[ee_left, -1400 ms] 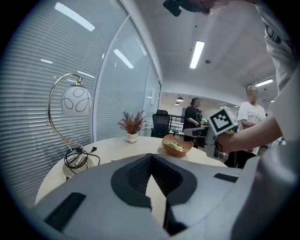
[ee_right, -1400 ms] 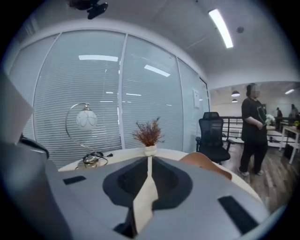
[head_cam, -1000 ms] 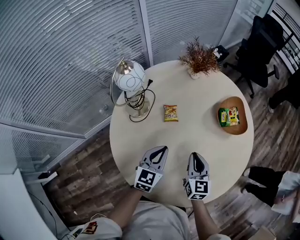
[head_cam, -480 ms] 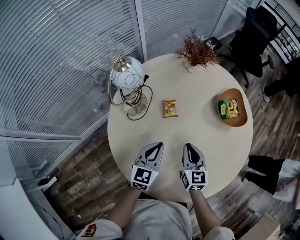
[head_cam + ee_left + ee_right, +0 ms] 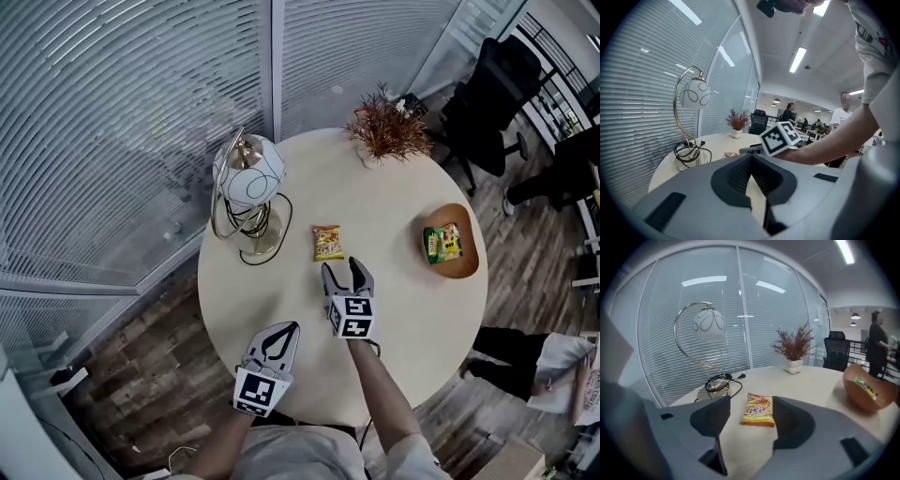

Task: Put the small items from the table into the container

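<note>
A yellow snack packet (image 5: 327, 243) (image 5: 758, 411) lies flat on the round white table (image 5: 403, 309), left of centre. My right gripper (image 5: 347, 274) hovers just short of the packet's near end, its jaws opening, and the packet lies a little ahead of the tips with no pad touching it. The wooden bowl (image 5: 461, 267) (image 5: 862, 397) sits at the right edge with a green packet (image 5: 441, 244) inside. My left gripper (image 5: 284, 330) (image 5: 751, 159) hangs over the table's near edge, jaws together and empty. In the left gripper view the right gripper's marker cube (image 5: 780, 137) shows ahead.
A globe lamp (image 5: 248, 178) with a coiled black cable (image 5: 251, 225) stands at the table's left. A potted dried plant (image 5: 380, 131) is at the far edge. Glass walls with blinds run behind, a black office chair (image 5: 492, 98) stands at the right, and a person's legs (image 5: 520, 361) are at lower right.
My right gripper has travelled forward across the table to the yellow packet and its jaws have parted. The left gripper has stayed near the front edge, drifting slightly left.
</note>
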`<state>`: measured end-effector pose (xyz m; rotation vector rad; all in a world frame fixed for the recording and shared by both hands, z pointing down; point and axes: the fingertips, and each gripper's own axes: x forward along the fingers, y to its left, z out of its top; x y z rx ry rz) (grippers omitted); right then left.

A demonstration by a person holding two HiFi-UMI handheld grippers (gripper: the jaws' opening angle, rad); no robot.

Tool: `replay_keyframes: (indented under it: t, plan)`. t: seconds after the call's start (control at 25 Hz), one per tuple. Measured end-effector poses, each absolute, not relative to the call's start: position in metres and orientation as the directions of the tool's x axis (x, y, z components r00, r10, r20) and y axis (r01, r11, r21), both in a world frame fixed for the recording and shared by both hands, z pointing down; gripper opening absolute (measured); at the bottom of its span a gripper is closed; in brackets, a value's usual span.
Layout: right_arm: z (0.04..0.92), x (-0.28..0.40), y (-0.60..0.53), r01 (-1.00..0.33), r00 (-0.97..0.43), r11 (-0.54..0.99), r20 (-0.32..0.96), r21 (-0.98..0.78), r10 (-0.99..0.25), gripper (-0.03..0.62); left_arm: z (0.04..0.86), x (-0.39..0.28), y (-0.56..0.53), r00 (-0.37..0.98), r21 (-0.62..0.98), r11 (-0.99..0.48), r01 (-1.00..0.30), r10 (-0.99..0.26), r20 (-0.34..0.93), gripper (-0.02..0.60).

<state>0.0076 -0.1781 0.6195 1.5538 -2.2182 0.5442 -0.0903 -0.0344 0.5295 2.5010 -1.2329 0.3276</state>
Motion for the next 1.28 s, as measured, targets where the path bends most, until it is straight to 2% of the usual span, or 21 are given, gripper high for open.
replay_keyframes:
  t: [0.28,0.48,0.6,0.68,0.72,0.88,1.0,1.12,1.28]
  plan:
    - [0.676,-0.006,-0.241,-0.972,-0.211,0.232,0.627,-0.049,-0.750,0.324,0.539,-0.127,-0.029,0.562,0.195,-0.531,-0.825,-0.734,0.381,-0.008]
    - [0.711,-0.004,-0.238,-0.973,-0.171,0.230,0.730,-0.019,-0.661,0.325,0.540,-0.140,-0.032,0.538,0.203,-0.500,-0.842,-0.746,0.392,-0.008]
    - [0.720,0.001,-0.231,-0.969,-0.169,0.246,0.749,-0.008,-0.641,0.318,0.538,-0.136,-0.033,0.537,0.196,-0.502,-0.842,-0.749,0.388,-0.008]
    - [0.717,0.000,-0.224,-0.963,-0.195,0.268,0.744,-0.023,-0.639,0.243,0.537,-0.132,-0.032,0.537,0.190,-0.505,-0.842,-0.749,0.388,-0.008]
    - [0.713,0.000,-0.220,-0.960,-0.211,0.277,0.741,-0.034,-0.637,0.226,0.536,-0.128,-0.031,0.538,0.188,-0.507,-0.841,-0.748,0.388,-0.008]
    - [0.702,0.016,-0.198,-0.943,-0.277,0.324,0.730,-0.081,-0.625,0.204,0.536,-0.101,-0.033,0.556,0.196,-0.523,-0.830,-0.741,0.376,-0.008]
    - [0.684,0.043,-0.187,-0.942,-0.291,0.325,0.679,-0.082,-0.674,0.201,0.540,-0.080,-0.034,0.573,0.202,-0.539,-0.818,-0.731,0.371,-0.008]
    - [0.638,0.095,-0.189,-0.957,-0.260,0.283,0.592,-0.055,-0.763,0.201,0.530,-0.055,-0.032,0.583,0.200,-0.549,-0.811,-0.731,0.355,-0.008]
    - [0.579,0.206,-0.204,-0.992,-0.116,0.127,0.489,-0.012,-0.864,0.201,0.529,-0.020,-0.022,0.585,0.205,-0.551,-0.809,-0.726,0.361,-0.008]
